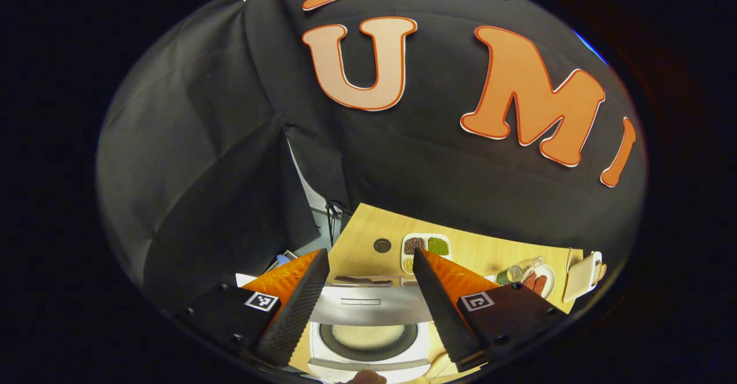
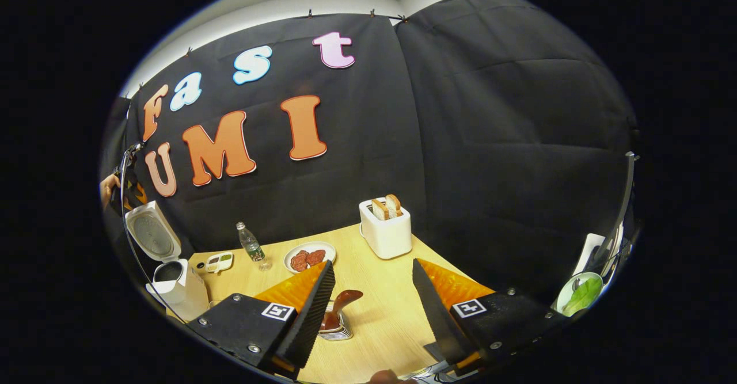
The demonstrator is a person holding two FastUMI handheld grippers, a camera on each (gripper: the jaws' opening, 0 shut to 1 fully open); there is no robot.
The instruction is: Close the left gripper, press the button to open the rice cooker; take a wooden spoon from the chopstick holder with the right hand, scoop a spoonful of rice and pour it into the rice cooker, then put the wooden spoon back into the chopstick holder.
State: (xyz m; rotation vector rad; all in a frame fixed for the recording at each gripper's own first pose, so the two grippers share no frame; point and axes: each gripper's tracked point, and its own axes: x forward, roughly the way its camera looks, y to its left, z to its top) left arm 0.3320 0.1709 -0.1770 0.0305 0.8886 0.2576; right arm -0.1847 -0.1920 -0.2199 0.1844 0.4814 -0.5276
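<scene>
Wooden table (image 2: 380,309) across the booth floor, light grain, most of the items spread along its far half.

Rice cooker (image 2: 175,280) at the table's left end in the right gripper view, white body, lid (image 2: 148,231) up and tilted back, dark inner pot exposed. In the left gripper view, same rice cooker (image 1: 368,338) directly below and between the fingers, pot open, raised lid edge (image 1: 368,306) toward the far side.

Toaster (image 2: 387,228) white, near the back wall, two bread slices standing in its slots.

Left gripper (image 1: 365,309) above the cooker, fingers spread wide, nothing between them.

Right gripper (image 2: 371,315) over the table's near edge, fingers parted, empty.

Plate (image 2: 311,256) with reddish pieces, left of the toaster. Water bottle (image 2: 251,244) upright just left of the plate. Small divided dish (image 2: 219,262) with dark and green fillings, between bottle and cooker; in the left gripper view the same divided dish (image 1: 425,251) just beyond the cooker.

Holder (image 2: 337,326) of metal wire beside the left finger of the right gripper, wooden spoon (image 2: 341,306) resting in it, bowl end up and leaning right.

Green bowl (image 2: 580,295) at far right, off the table.
</scene>
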